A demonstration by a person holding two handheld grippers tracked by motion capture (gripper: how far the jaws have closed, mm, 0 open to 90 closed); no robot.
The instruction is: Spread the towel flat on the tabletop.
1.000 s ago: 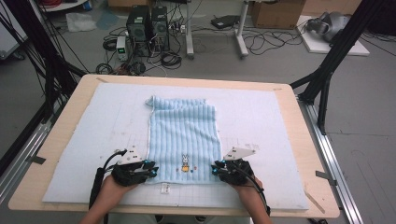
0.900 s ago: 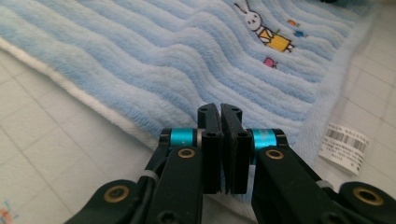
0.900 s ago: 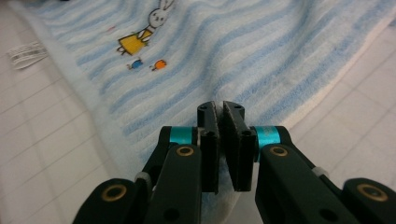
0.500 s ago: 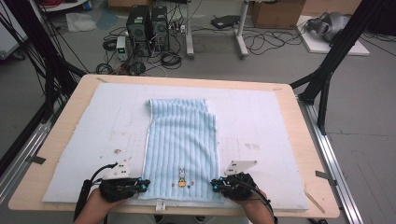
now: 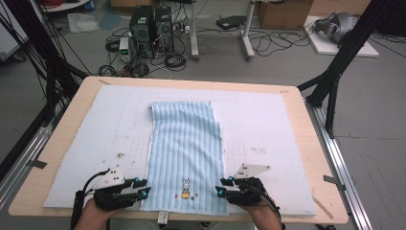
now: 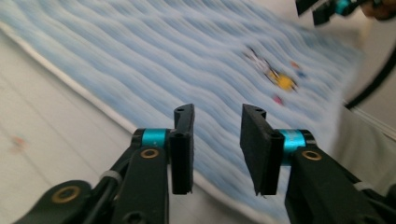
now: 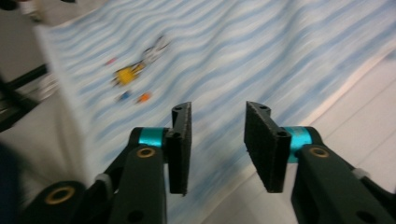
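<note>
Left gripper (image 5: pixel 143 188) and right gripper (image 5: pixel 221 186) have just been opening, nothing between the jaws. Light-blue striped towel with a rabbit motif (image 5: pixel 186 153) lies flat on the white-padded table (image 5: pixel 95 129), near edge released. Probably next: regrip corners for a fold.

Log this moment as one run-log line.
towel: flat on white mat, rabbit end at near edge | left gripper: jaws just opened, empty | right gripper: jaws just opened, empty
</note>
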